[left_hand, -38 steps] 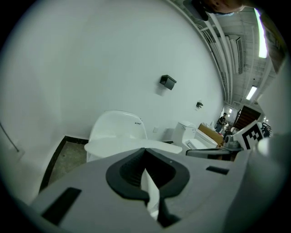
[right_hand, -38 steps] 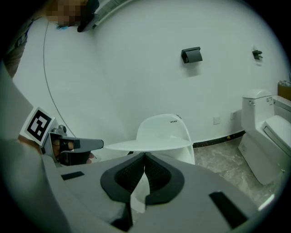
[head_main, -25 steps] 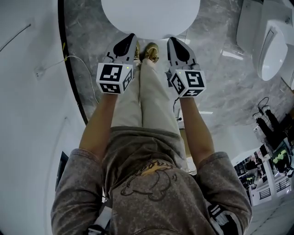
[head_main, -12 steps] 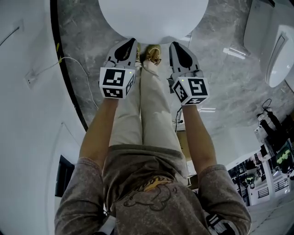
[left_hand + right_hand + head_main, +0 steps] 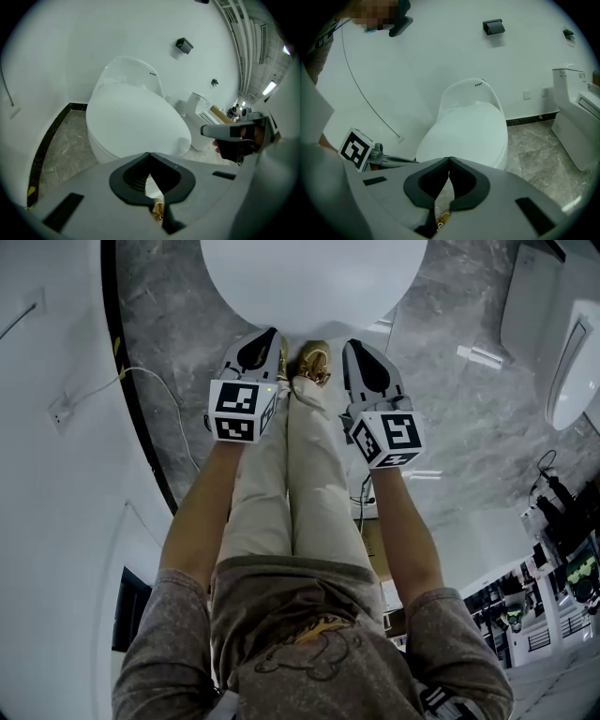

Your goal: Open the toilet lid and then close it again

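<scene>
Toilet lid [image 5: 314, 277] lay down, closed on bowl, long axis running straight away from person. Its front edge was near, ahead of and between both grippers. Left gripper [image 5: 261, 343] and right gripper [image 5: 364, 348] were about equally near, jaws clenched, empty.

Left tool [image 5: 265, 337], right tool [image 5: 356, 334] near lid [image 5: 314, 277]

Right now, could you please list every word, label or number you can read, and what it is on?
None can be read.
The toilet's back: small dark mark, too small to read.
The left gripper and right gripper: square marker patterns, no words.
</scene>
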`<state>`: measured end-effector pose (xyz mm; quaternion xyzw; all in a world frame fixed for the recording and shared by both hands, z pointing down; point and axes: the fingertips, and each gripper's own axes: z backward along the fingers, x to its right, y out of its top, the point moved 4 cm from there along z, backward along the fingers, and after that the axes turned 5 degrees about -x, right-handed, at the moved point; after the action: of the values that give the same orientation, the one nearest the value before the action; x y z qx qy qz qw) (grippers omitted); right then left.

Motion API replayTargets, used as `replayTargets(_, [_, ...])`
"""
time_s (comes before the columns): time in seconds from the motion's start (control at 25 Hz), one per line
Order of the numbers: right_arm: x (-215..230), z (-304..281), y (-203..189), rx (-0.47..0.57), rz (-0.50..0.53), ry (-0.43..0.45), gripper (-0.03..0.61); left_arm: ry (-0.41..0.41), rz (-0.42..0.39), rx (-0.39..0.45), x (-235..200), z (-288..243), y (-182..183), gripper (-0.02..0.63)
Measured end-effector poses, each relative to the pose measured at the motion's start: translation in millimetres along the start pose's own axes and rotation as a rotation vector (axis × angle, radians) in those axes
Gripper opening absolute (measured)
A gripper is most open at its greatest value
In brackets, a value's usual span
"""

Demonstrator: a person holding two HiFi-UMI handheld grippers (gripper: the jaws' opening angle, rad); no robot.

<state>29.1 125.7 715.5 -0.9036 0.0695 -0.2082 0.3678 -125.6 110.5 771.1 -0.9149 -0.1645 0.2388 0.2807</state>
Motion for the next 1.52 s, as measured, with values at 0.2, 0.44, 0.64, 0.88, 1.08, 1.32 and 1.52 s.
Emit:
replayTargets(0.2, [2.2,2.8,7.4,0.001,0.004,0.0,0.026,-0.015,0.001,-0.036,3.3,0.5,2.0,0.008])
replayTargets(0.44, [-1.0,33.5,59.3,0.024,0.02,0.0,0.026,-0.035,-0.006,-0.036,22.3,36.7,54.7,0.009])
replayTargets(0.64, [-5.8,94.4,147.6,0.116,0.037,-0.011,0.026,-0.054,-0.059,0.092,62.4,98.8,163.4,0.009])
replayTargets(0.88, [-37.2,199.9,236.1,0.192,0.04,0.011,0.026,-0.098,-0.107,0.219,132.9,214.3,265.4,0.009])
replayTargets(1.08, [-63.9,280.6,307.9,0.303,0.085,0.044,0.026,-0.127,-0.163,0.313,177.4,298.8,327.8,0.008])
replayTargets(1.32, [-82.2,337.3,343.6,0.419,0.133,0.039,0.026,-0.127,-0.196,0.435,203.0,363.0,348.9,0.008])
replayTargets(1.52, [-76.3,346.1,347.6,0.453,0.141,0.004,0.026,-0.098,-0.214,0.529,201.7,380.5,352.7,0.009])
